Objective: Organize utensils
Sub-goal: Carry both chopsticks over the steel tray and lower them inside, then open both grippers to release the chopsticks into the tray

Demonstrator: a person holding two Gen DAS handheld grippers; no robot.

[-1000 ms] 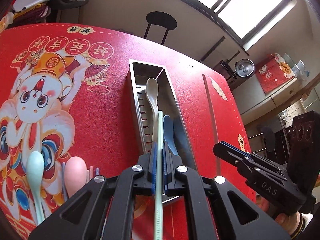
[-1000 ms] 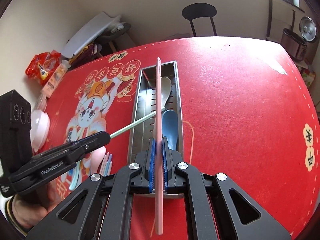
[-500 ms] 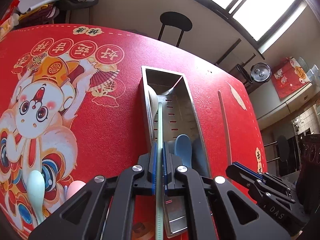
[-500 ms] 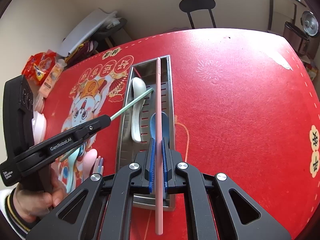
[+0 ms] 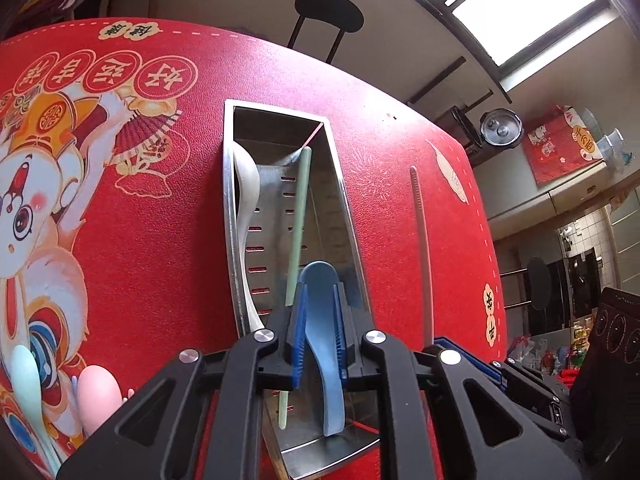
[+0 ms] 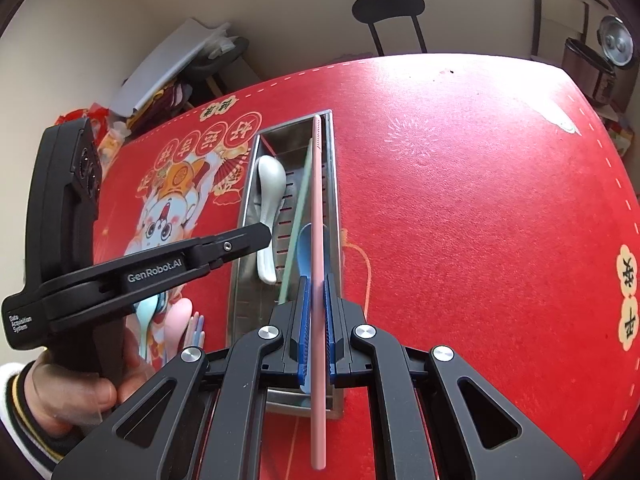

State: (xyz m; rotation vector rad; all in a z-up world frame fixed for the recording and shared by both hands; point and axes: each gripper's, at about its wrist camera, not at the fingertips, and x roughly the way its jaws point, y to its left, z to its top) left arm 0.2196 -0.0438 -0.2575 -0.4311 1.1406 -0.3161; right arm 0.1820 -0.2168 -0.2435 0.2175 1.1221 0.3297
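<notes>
Chopstick (image 5: pixel 297 224) lies in tray (image 5: pixel 345 208), below opening left tool (image 5: pixel 319 344).

A home dining area: red festive tablecloth (image 6: pixel 480 200), black chair (image 6: pixel 388 4) at upper centre, pressure cooker (image 5: pixel 500 128) and tiled kitchen at right.

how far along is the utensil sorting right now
Done: white spoon, blue spoon and green chopstick lie in the metal tray; left gripper is opening. In hand: right gripper pinches the pink chopstick. Left: mint spoon and pink spoon on the mat.
</notes>
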